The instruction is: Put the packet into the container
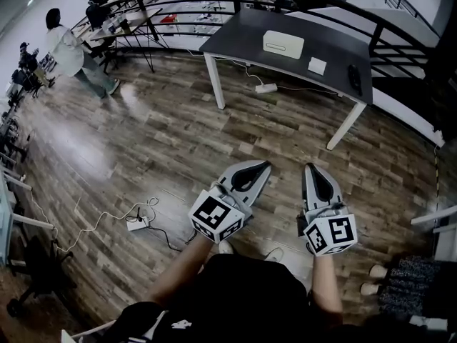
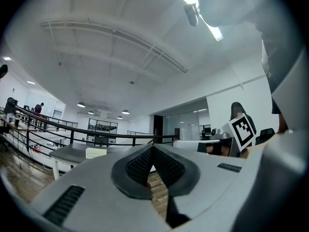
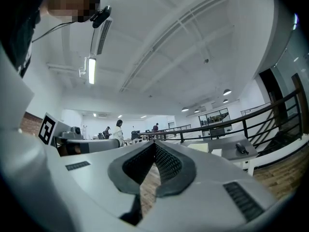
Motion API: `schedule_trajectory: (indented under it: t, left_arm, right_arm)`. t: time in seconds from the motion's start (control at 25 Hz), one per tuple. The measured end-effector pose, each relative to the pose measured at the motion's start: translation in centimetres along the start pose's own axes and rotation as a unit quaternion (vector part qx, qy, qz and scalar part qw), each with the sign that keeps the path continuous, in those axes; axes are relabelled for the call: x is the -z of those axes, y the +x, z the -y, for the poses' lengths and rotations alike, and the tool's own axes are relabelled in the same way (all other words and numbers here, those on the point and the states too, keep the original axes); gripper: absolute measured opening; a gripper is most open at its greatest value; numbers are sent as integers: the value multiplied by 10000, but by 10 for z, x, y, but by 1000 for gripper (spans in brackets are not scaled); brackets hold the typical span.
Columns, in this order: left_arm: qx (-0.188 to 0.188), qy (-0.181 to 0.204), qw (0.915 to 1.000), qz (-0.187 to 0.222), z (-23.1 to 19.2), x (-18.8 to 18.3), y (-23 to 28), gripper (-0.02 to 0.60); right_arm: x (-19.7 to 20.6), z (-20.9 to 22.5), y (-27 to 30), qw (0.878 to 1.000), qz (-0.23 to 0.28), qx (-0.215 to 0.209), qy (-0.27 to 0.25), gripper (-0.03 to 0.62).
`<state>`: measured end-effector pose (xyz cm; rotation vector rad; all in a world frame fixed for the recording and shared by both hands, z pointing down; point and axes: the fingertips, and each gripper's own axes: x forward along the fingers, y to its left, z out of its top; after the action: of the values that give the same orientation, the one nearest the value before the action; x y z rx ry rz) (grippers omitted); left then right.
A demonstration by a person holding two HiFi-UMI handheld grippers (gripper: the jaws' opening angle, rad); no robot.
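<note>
- Left gripper: jaws closed tip to tip with nothing between them; the wood floor shows through the gap behind the tips.
- Right gripper: jaws also closed and empty, held just right of the left one.
- Far ahead is a dark table. On it sits a white container, with the small white packet lying near its right side and apart from it.
- A black object lies further right on the table.
- Far left, a person stands by desks.
</note>
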<state>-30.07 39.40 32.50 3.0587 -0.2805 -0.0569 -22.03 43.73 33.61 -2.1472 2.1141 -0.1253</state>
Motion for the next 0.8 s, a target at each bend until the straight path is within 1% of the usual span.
schedule_trajectory:
  t: [0.24, 0.48, 0.64, 0.72, 0.8]
  left_arm:
    - [-100, -17, 9999, 20, 14, 1, 7, 5]
    - [-81, 29, 10000, 44, 39, 0, 23, 5]
    - [-60, 8, 10000, 4, 61, 4, 39, 5]
    - [-154, 61, 9999, 11, 69, 5, 46, 5]
    - [-371, 85, 9993, 9, 70, 7, 51, 5]
  right_arm:
    - [-1, 10, -13, 9999, 16, -85, -77, 3]
    - [-11, 27, -32, 9997, 78, -136, -175, 3]
    - [-11, 44, -50, 9996, 7, -161, -251, 3]
    - [-12, 54, -59, 9996, -1, -146, -258, 3]
    - [-12, 64, -65, 9996, 5, -132, -246, 3]
